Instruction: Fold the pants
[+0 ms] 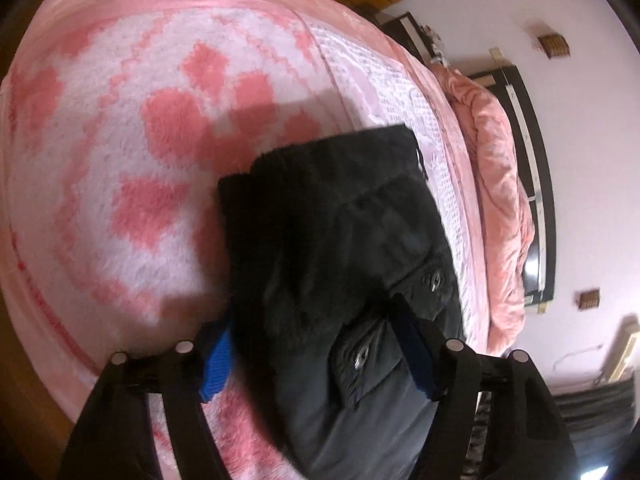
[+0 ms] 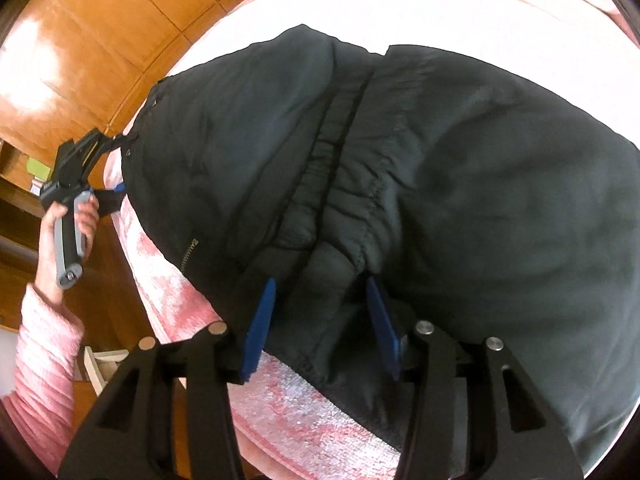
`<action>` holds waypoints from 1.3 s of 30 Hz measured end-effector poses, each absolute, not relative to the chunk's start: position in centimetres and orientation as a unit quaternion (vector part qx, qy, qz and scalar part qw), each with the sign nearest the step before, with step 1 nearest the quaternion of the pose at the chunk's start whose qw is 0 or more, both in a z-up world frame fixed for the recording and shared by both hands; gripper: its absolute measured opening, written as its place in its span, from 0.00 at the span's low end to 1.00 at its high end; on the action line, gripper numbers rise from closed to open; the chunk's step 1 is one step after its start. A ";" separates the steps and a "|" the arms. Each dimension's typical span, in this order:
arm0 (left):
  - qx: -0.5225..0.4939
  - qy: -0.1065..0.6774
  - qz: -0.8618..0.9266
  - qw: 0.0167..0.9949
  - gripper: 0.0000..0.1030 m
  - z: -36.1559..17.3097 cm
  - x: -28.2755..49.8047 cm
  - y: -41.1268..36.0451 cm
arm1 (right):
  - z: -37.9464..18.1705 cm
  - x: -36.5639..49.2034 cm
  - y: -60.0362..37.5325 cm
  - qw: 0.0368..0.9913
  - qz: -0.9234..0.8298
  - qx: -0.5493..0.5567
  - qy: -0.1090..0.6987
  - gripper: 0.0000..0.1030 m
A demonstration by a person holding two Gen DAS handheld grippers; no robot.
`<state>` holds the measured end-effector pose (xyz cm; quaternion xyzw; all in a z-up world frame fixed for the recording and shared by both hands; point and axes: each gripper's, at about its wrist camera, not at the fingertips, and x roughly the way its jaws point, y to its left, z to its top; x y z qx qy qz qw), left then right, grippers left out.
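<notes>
The dark grey-black pants (image 1: 340, 232) lie on a pink and white bed; in the right wrist view they (image 2: 400, 168) fill most of the frame, with the gathered waistband in the middle. My left gripper (image 1: 316, 344) stands wide apart around the pants' edge with snap buttons, its blue pads on either side of the cloth. It also shows in the right wrist view (image 2: 116, 168), at the pants' far left corner, held by a hand. My right gripper (image 2: 322, 320) is open around the bunched waistband cloth, its blue pads apart on either side.
The fluffy pink-patterned blanket (image 1: 140, 140) covers the bed. A rolled pink quilt (image 1: 500, 184) lies along the far side by the dark headboard (image 1: 536, 152) and white wall. Wooden floor or panelling (image 2: 92, 40) lies beyond the bed edge, left.
</notes>
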<state>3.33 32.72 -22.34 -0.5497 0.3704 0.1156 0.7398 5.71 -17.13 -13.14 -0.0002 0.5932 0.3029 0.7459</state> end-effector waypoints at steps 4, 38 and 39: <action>-0.559 0.369 0.127 0.731 0.56 -22.5 3.7 33.1 | -13.3 5.7 -17.3 0.746 0.306 0.003 0.592 0.47; -0.331 0.255 -0.098 0.903 0.15 -3.5 3.3 14.1 | -8.4 3.9 -27.9 0.779 0.304 0.134 0.531 0.48; -0.322 0.262 -0.114 0.902 0.15 -3.3 3.4 12.7 | -8.2 3.7 -28.7 0.785 0.297 0.134 0.527 0.48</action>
